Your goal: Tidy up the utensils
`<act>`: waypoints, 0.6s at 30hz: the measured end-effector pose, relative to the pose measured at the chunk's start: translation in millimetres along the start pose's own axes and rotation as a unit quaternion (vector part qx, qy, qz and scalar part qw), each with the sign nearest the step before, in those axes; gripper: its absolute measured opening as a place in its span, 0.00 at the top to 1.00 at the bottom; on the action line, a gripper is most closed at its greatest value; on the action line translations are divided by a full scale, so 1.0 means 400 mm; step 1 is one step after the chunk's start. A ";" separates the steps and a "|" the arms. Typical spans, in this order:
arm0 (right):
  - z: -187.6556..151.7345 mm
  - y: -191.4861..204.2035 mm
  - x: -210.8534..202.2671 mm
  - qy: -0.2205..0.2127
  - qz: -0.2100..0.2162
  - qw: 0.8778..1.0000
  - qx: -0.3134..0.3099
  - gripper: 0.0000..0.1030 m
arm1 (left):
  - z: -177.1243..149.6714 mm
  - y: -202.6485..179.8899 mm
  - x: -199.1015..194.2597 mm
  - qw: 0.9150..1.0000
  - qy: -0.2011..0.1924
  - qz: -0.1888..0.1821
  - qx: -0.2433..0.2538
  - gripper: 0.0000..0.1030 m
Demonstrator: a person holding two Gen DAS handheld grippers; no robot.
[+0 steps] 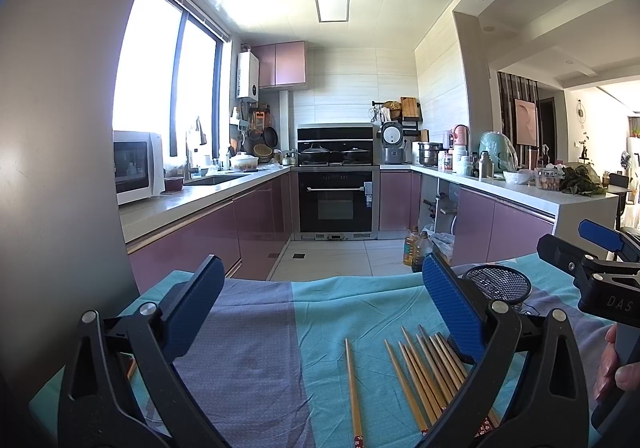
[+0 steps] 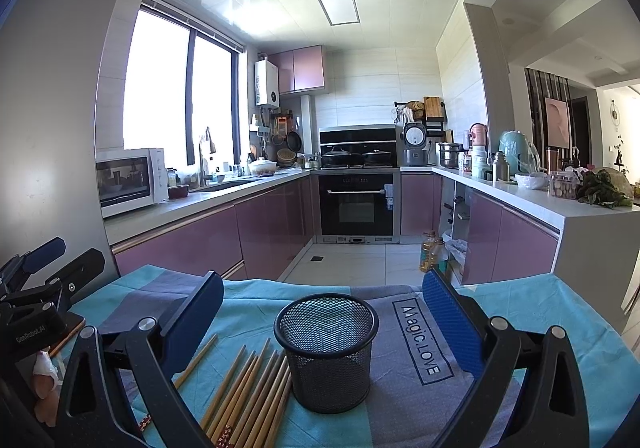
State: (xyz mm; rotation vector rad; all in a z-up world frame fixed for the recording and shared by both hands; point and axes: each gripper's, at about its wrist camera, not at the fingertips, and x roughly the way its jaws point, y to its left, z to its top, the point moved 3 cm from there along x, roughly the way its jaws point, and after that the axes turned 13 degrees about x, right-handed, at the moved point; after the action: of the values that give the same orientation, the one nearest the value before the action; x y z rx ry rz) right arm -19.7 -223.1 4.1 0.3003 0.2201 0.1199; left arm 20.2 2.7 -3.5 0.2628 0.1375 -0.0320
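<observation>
Several wooden chopsticks [image 1: 428, 372] lie side by side on a teal and purple cloth [image 1: 256, 360], with one chopstick [image 1: 353, 392] apart to their left. A black mesh cup [image 2: 326, 348] stands upright and empty on the cloth [image 2: 404, 388], just right of the chopstick bundle [image 2: 252, 396]. My left gripper [image 1: 320, 312] is open above the cloth, its right finger over the bundle. My right gripper [image 2: 322, 320] is open with the cup between its fingers, apart from both. The mesh cup [image 1: 500, 284] shows behind the left gripper's right finger.
The cloth covers a table facing a kitchen with purple cabinets. An oven [image 2: 356, 204] stands straight ahead, a microwave [image 2: 128, 180] on the left counter, oil bottles [image 2: 432, 250] on the floor. A hand [image 1: 616, 368] holds the other gripper at the right edge.
</observation>
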 end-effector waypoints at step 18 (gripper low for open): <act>-0.003 -0.002 0.001 0.003 0.000 1.000 0.001 0.06 | 0.001 -0.002 0.001 1.000 0.000 0.001 0.001 0.05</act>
State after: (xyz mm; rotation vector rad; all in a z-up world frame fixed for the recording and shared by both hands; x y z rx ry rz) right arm -19.5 -223.6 2.6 0.3011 0.2264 0.1211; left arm 20.5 1.7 -3.4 0.2658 0.1374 -0.0304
